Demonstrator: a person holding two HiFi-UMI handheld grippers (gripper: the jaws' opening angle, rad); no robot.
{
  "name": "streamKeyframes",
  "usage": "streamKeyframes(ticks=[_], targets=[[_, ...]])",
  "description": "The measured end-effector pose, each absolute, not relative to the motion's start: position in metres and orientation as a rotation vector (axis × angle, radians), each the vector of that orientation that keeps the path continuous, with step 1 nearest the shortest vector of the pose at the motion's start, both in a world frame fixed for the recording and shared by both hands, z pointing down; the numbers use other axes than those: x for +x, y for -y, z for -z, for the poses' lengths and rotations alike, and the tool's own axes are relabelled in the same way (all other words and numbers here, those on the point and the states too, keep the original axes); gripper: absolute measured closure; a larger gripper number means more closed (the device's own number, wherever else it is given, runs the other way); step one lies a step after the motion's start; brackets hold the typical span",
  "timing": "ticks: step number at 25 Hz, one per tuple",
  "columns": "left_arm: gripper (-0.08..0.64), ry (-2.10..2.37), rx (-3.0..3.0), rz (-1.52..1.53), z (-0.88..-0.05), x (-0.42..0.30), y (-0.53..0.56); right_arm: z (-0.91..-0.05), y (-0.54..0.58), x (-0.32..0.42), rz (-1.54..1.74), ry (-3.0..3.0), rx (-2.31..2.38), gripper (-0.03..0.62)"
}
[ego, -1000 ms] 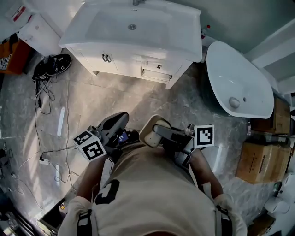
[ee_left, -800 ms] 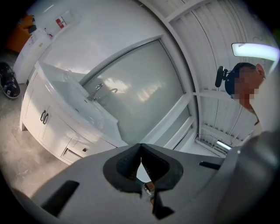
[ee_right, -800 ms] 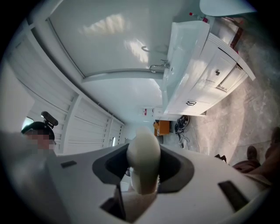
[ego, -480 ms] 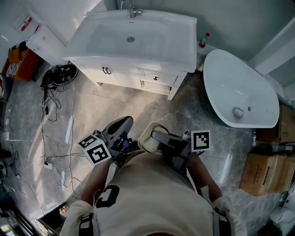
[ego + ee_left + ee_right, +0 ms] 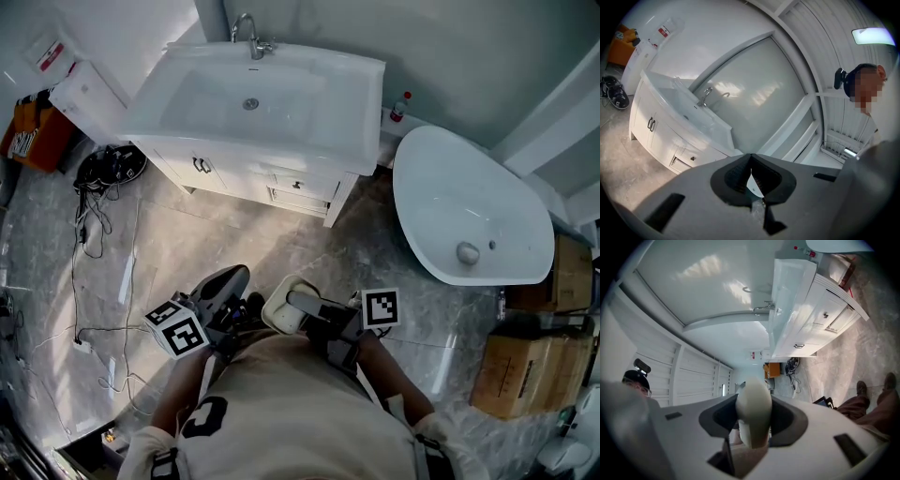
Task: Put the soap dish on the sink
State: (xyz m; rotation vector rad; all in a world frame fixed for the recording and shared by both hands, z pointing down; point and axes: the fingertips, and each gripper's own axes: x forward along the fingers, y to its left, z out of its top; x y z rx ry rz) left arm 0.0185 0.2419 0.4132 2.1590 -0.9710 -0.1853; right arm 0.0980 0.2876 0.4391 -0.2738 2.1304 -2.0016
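No legible text, label, brand or number anywhere.

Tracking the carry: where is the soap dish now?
The cream oval soap dish is clamped in the right gripper, low centre in the head view, well short of the white sink.

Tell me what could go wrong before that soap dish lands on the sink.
1. The right gripper pinches the soap dish by one edge only; it could twist loose and fall on the hard floor.
2. Loose cables lie on the floor left of the cabinet; a foot could catch them.
3. The sink's flat rim is narrow; set carelessly, the dish might slide off.
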Motion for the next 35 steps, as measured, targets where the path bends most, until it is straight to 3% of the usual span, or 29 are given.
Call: streamKeyframes(ticks=[15,25,35], targets=[[0.54,0.79,2.216,0.196,-0.429,-0.021,-0.176,-0.448,-0.232,0.06,1.989,-2.088,-0.523,0.423],[0.54,0.779,2.225,0.199,-0.427,-0.127,-0.101,-0.443,-0.166,-0.029,1.995,-2.163,-0.6,0.423],[0.541,0.779,2.184,0.227,-0.438,-0.178,-0.081,-0.443,-0.141,-0.085,1.999,-2.243,-0.638,0.422]])
